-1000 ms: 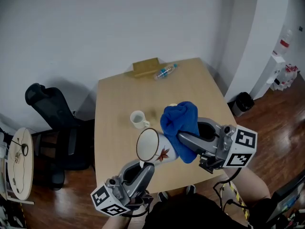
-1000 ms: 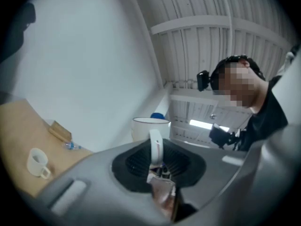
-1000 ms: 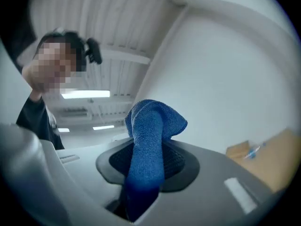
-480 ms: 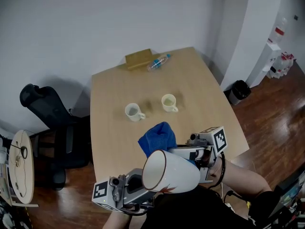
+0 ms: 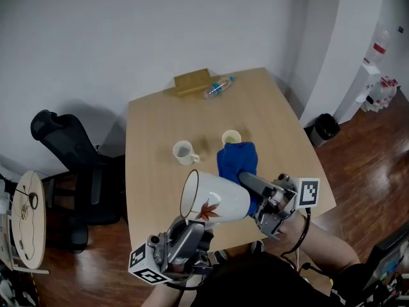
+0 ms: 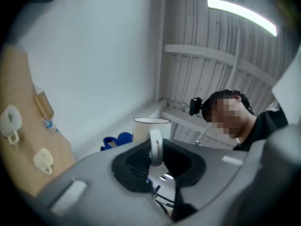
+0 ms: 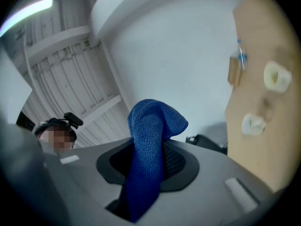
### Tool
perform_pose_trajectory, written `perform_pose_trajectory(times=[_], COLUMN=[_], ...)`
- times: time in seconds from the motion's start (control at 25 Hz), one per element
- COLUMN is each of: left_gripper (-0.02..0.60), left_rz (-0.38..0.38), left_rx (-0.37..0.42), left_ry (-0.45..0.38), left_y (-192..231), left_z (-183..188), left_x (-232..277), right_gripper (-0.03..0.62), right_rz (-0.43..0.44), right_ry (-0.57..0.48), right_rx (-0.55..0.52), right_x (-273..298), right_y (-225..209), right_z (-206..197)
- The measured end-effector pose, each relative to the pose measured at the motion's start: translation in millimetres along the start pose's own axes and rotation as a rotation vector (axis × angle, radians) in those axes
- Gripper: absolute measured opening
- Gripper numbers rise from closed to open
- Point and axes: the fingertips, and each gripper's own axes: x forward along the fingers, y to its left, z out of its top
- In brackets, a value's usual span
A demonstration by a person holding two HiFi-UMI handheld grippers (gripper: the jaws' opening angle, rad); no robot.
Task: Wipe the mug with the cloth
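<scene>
A white mug [image 5: 216, 197] with a red leaf print lies on its side in the air above the table's near edge, mouth toward the left. My left gripper [image 5: 190, 228] comes up from below and is shut on the mug's handle [image 6: 155, 147], which stands between the jaws in the left gripper view. A blue cloth [image 5: 237, 161] is bunched against the mug's base end. My right gripper [image 5: 248, 183] is shut on the cloth [image 7: 149, 145], which rises out of its jaws. The cloth's edge [image 6: 115, 141] shows behind the mug [image 6: 151, 127].
Two small pale mugs [image 5: 184, 152] [image 5: 231, 137] stand mid-table on the wooden table [image 5: 153, 126]. A plastic bottle [image 5: 218, 87] and a wooden block [image 5: 192, 82] lie at its far edge. A black chair [image 5: 70, 152] stands left, a black bin [image 5: 324, 128] right.
The mug has rolled in the left gripper: its mouth now faces left and the leaf shows. The cloth has shifted from behind the rim to the mug's base end.
</scene>
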Motion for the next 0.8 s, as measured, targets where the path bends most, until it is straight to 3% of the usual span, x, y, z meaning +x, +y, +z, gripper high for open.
perform_pose_trajectory(times=[0.12, 0.28, 0.4, 0.52, 0.6, 0.68, 0.72, 0.8], left_gripper=[0.060, 0.060, 0.060, 0.060, 0.060, 0.058, 0.058, 0.058], left_rz=[0.155, 0.255, 0.321, 0.358, 0.359, 0.349, 0.348, 0.342], left_rx=[0.078, 0.057, 0.042, 0.024, 0.007, -0.008, -0.001, 0.039], left_ry=[-0.069, -0.164, -0.203, -0.200, -0.193, -0.190, -0.180, -0.136], left_y=[23, 46, 62, 71, 72, 71, 71, 68], left_z=[25, 52, 59, 51, 42, 35, 32, 26], left_x=[-3, -4, -2, 1, 2, 0, -2, -3], right_gripper=[0.123, 0.123, 0.123, 0.123, 0.123, 0.123, 0.123, 0.123], right_rz=[-0.137, -0.239, -0.233, -0.248, -0.204, -0.193, -0.207, -0.236], right_ry=[-0.066, -0.008, 0.065, 0.225, 0.333, 0.373, 0.382, 0.406], right_rx=[-0.303, -0.905, -1.401, -1.921, -2.248, -2.424, -2.432, -2.325], right_x=[-11, 11, 45, 56, 58, 56, 55, 54], right_y=[15, 73, 104, 84, 68, 61, 59, 58], right_z=[51, 62, 17, -47, -83, -95, -92, -78])
